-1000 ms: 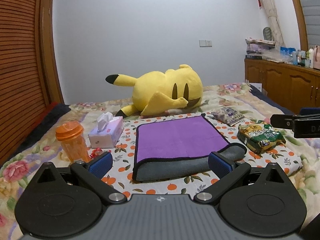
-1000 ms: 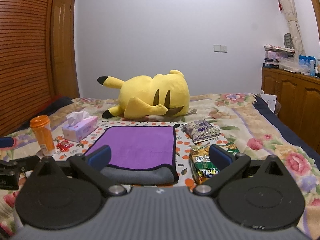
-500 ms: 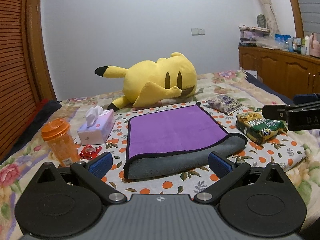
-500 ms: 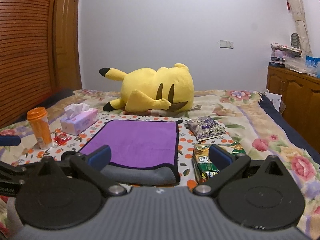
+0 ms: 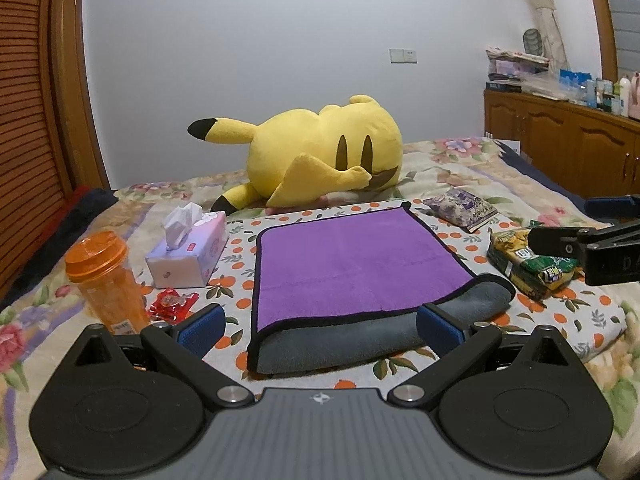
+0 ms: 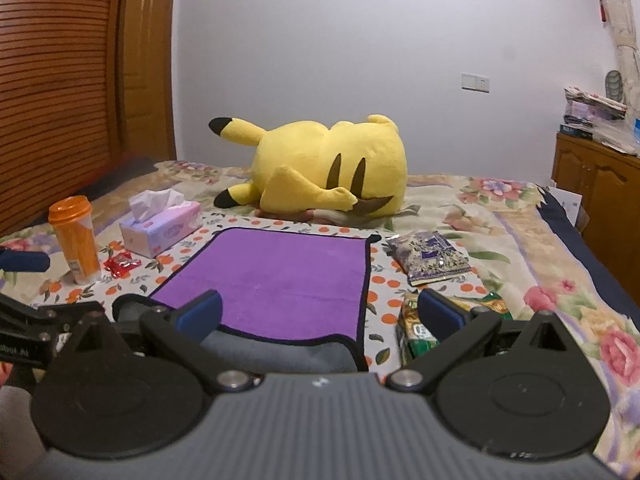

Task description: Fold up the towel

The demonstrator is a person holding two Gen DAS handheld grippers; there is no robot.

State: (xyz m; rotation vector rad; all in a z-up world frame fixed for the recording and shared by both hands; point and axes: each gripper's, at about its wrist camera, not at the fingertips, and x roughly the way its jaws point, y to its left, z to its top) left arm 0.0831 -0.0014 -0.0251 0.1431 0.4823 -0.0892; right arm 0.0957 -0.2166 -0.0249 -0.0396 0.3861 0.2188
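A towel (image 5: 352,264), purple on top with a black border and a grey underside, lies folded on the orange-dotted cloth on the bed; its grey fold faces me. It also shows in the right wrist view (image 6: 280,280). My left gripper (image 5: 320,326) is open and empty, just in front of the towel's near edge. My right gripper (image 6: 320,314) is open and empty, at the towel's near right corner. The right gripper's fingers (image 5: 580,240) show at the right of the left wrist view.
A yellow plush toy (image 5: 320,156) lies behind the towel. An orange bottle (image 5: 106,280), a tissue box (image 5: 188,252) and a red wrapper (image 5: 172,302) are to the left. A green snack bag (image 5: 528,264) and a purple packet (image 5: 464,208) are to the right. A wooden cabinet (image 5: 568,140) stands beyond the bed.
Both grippers have drawn back and risen a little from the towel; the towel lies where it was. Both stay open.
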